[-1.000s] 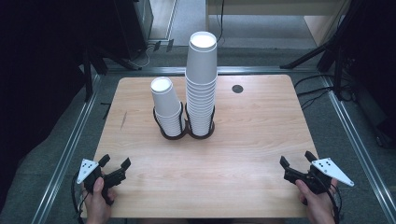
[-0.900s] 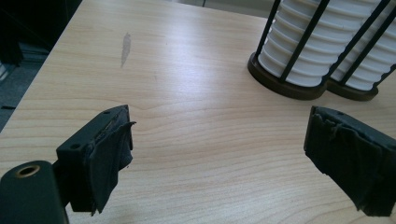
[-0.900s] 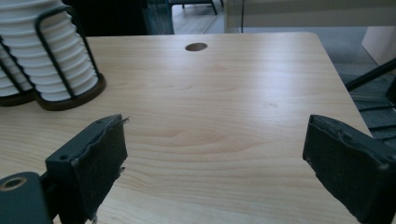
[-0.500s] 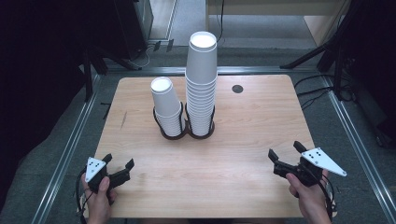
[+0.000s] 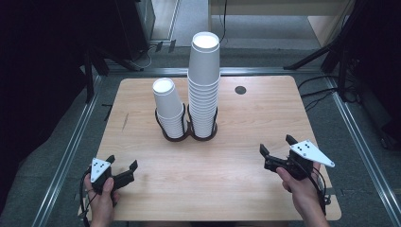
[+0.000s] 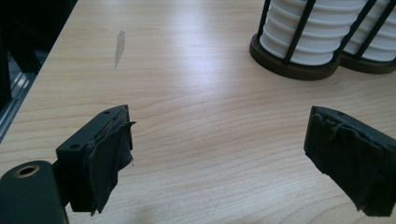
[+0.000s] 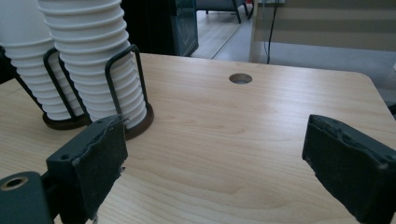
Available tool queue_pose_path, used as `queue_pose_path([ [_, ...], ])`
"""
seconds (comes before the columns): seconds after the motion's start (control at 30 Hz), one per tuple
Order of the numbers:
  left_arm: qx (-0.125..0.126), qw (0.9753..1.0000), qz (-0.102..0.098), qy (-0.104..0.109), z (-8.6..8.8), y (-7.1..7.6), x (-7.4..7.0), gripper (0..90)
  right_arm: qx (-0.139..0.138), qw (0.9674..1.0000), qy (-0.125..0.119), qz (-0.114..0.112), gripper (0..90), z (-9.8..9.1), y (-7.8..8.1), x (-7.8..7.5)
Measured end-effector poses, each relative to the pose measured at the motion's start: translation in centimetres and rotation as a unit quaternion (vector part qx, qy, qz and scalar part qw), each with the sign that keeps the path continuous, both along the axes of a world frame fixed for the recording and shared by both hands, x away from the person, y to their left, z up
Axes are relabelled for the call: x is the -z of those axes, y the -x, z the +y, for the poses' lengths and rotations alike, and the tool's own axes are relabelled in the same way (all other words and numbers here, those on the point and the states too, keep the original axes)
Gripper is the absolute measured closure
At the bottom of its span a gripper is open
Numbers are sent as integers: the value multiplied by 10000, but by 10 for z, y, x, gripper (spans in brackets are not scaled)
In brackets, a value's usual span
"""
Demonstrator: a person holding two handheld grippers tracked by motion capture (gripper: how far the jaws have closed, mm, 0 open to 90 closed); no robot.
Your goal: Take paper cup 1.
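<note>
Wooden table [image 5: 227, 179], 2 cup stacks [image 5: 204, 90] in wire holder [image 5: 189, 133], cable hole [image 5: 240, 90]

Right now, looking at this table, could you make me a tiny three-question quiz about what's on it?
1. True or false: the right tongs hold a cup.
2. Which cup stack is taller: A, the left stack, or B, the right stack?
3. What keeps both stacks upright on the table?

Key
1. False; both the right tongs and the left tongs are open and hold nothing.
2. B.
3. A black wire holder with two rings.
</note>
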State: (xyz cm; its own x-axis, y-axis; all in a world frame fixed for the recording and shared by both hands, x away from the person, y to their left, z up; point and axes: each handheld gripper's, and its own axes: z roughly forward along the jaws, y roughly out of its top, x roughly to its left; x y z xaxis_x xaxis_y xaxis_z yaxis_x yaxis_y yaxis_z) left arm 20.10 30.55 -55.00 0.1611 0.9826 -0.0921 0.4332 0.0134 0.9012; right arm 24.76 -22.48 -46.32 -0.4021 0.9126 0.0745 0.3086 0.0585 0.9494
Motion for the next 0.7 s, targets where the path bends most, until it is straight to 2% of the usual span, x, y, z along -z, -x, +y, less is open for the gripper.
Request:
queue_pose_path([
  [0.23,-12,10000,-19,56,1,-1,1,78,-94,9999,-88,-97,65,10,-6,-12],
  [0.47,23,9999,-69,89,1,0,2,78,-211,9997,-85,-102,64,22,-11,-24],
  [0.57,14,9998,-109,192,3,1,3,79,-196,9997,-86,-99,64,25,-12,-27],
  [0.6,-9,9995,-121,304,5,1,3,79,-217,9997,-97,-114,64,28,-13,-31],
  [0.7,16,9994,-127,313,5,1,3,79,-255,9995,-60,-161,64,34,-15,-36],
])
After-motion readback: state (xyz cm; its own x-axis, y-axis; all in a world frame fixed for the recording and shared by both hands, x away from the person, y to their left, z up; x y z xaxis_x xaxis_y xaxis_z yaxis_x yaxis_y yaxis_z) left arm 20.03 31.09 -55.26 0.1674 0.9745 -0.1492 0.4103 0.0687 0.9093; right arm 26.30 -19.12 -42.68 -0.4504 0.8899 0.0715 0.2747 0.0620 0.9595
